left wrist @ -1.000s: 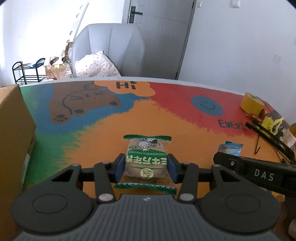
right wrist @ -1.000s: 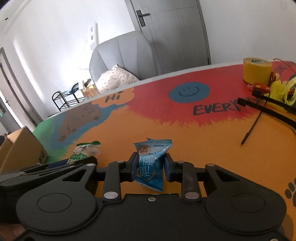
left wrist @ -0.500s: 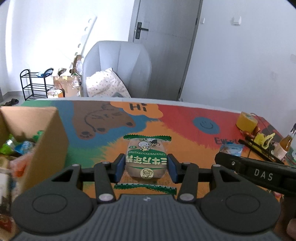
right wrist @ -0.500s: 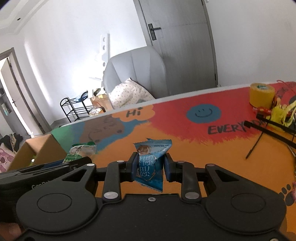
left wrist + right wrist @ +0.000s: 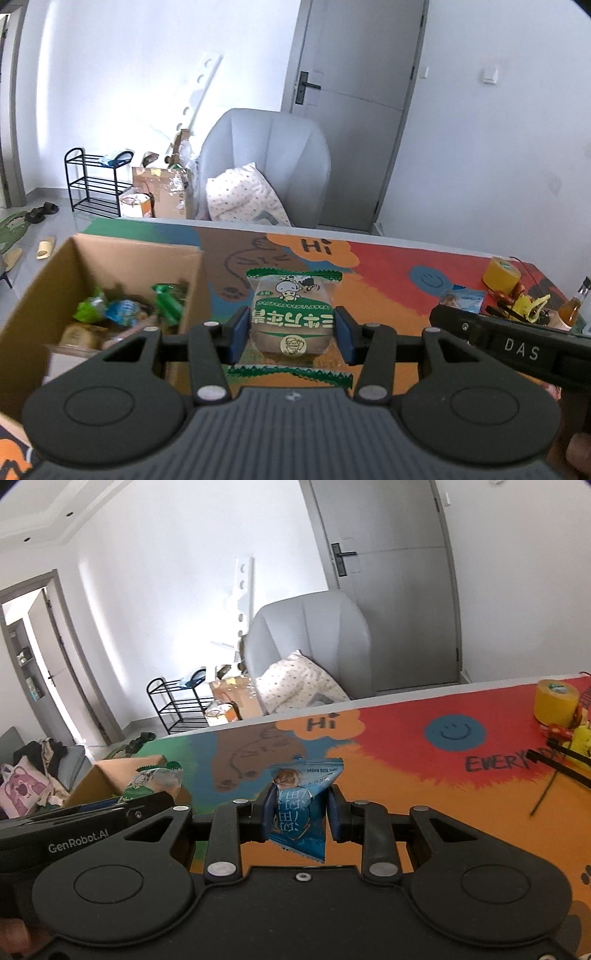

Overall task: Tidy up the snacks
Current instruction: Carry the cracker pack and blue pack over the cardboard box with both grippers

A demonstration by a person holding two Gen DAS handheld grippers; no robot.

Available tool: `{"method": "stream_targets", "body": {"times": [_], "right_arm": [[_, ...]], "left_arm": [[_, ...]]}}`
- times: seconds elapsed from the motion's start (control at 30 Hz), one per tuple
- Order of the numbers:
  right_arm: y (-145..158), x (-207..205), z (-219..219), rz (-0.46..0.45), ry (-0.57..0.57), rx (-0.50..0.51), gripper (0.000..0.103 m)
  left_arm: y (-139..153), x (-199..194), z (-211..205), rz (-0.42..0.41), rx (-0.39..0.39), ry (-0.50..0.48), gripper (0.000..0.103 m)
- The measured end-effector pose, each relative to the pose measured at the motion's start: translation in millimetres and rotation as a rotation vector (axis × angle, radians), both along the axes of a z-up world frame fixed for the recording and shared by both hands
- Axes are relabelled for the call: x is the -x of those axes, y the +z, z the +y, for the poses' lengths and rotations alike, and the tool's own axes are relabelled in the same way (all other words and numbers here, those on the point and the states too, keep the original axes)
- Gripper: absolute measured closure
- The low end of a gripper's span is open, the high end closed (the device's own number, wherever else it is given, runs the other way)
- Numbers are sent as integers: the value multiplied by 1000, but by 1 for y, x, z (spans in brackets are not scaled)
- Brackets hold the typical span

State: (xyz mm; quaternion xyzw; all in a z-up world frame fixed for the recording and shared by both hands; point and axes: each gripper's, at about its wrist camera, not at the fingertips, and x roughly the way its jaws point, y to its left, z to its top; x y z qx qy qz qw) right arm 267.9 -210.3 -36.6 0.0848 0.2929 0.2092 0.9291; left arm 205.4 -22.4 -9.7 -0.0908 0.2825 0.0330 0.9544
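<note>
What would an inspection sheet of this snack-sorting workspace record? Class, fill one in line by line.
Surface: table under a bright cartoon cover with a smiley and "Hi".
Job's things: green-edged snack pack; blue snack pack; open cardboard box at the table's left, already holding snacks.
Clutter: yellow tape roll, glass bottle, black sticks, yellow bits beside them.
Grippers: left hand-held gripper shut on the green-edged pack; right hand-held gripper shut on the blue pack; both packs are clear of the table.
Cables: nothing seen.
Surroundings: grey armchair with spotted pillow, black rack, closed door.
</note>
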Motion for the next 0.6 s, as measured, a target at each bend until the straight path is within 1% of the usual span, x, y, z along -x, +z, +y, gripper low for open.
{"method": "stream_targets", "body": {"times": [0.33, 0.6], "right_arm": [[10, 4, 31, -23, 64, 5, 76], [15, 8, 53, -38, 111, -16, 76]], "left_arm": [[11, 17, 36, -19, 2, 60, 56], [18, 30, 72, -29, 0, 112, 56]]}}
